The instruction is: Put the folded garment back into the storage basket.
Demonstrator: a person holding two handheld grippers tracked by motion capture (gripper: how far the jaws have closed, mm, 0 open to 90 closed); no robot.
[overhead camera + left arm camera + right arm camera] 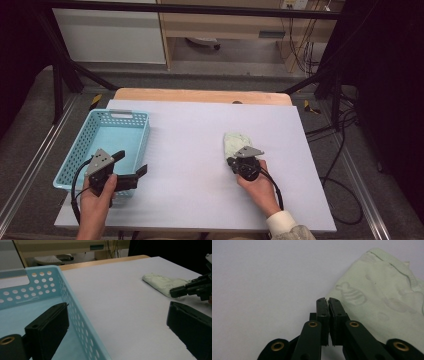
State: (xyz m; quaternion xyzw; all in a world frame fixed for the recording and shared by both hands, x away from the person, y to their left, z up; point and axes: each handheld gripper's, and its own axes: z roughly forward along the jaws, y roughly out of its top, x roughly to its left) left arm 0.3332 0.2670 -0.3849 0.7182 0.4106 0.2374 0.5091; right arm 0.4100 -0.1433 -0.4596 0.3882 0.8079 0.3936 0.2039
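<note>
The right gripper (327,300) had its black jaws pressed together on the near edge of the pale green printed cloth (384,300) lying right of centre on the white table (190,145), while the left gripper (131,164) stood wide open beside the light blue perforated plastic basket (80,145).

a white table top (190,150) lies on a wooden board (200,95) over grey floor (30,135). beyond it stand a white cabinet (110,37) and a wooden shelf unit (225,25). black cables (300,50) hang at right.
</note>
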